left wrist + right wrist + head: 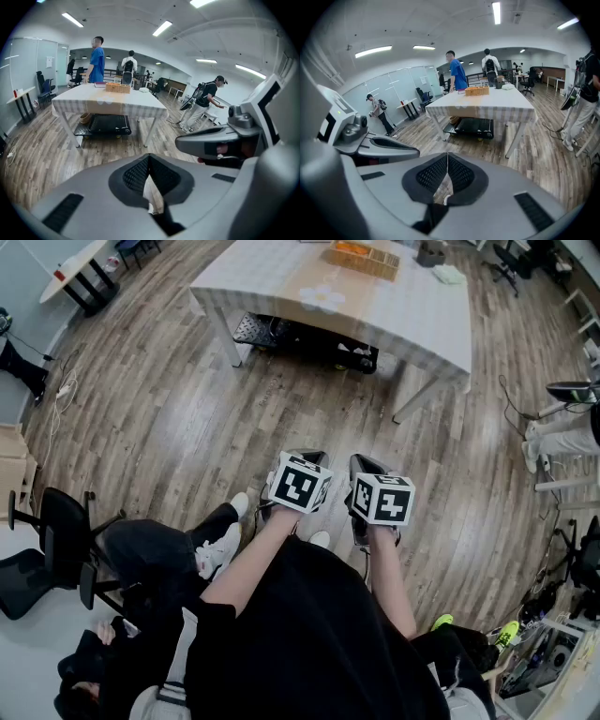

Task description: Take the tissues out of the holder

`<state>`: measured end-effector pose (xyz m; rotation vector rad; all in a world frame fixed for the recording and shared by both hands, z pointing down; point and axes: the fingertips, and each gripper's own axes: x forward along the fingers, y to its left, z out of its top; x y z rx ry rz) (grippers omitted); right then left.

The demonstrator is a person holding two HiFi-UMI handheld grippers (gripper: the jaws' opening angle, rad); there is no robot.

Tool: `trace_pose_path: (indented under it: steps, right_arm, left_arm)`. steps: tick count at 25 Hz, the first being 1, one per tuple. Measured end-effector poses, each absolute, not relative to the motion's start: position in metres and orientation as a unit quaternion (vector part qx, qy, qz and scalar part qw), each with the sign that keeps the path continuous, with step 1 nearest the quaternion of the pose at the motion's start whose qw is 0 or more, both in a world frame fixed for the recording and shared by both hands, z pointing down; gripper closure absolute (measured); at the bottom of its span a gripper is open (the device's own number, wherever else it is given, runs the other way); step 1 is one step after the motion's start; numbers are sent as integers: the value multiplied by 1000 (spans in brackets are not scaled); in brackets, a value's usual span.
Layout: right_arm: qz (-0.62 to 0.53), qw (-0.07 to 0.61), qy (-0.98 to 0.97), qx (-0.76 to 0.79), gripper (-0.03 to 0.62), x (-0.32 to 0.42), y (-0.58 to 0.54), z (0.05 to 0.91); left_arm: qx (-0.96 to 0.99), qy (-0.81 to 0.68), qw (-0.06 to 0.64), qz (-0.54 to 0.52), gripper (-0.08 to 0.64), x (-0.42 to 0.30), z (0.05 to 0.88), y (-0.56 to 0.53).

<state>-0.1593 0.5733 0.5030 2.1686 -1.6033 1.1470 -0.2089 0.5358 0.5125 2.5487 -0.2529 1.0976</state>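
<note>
Left tongs (pixel 149 161): shut, empty.
Right tongs (pixel 447 159): shut, empty.
Cloth-covered white counter (pixel 412 315): far off; I'd approach first.
Tan wooden box (pixel 361 257): probably the holder; open 1 pair before reaching.

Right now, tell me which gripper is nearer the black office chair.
Left. The left gripper is to the right of the black office chair; the right gripper is beside the left one, on its far side from the chair.
</note>
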Motion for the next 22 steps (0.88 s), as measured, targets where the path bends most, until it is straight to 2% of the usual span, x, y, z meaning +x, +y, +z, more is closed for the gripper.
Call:
trace_pose_path:
  steps: [12,17,22]
  right_arm:
    - [417,78,-531,734,575,-159,613,524]
    - [402,28,-537,741,574,-158,604,512]
    - [403,39,-543,736,574,-167,591,514]
  left_arm:
    - [885,-79,190,417,560,-207,535,567]
    - [889,-71,180,415,560,-202,531,575]
    - [887,-74,174,421,560,-197,531,587]
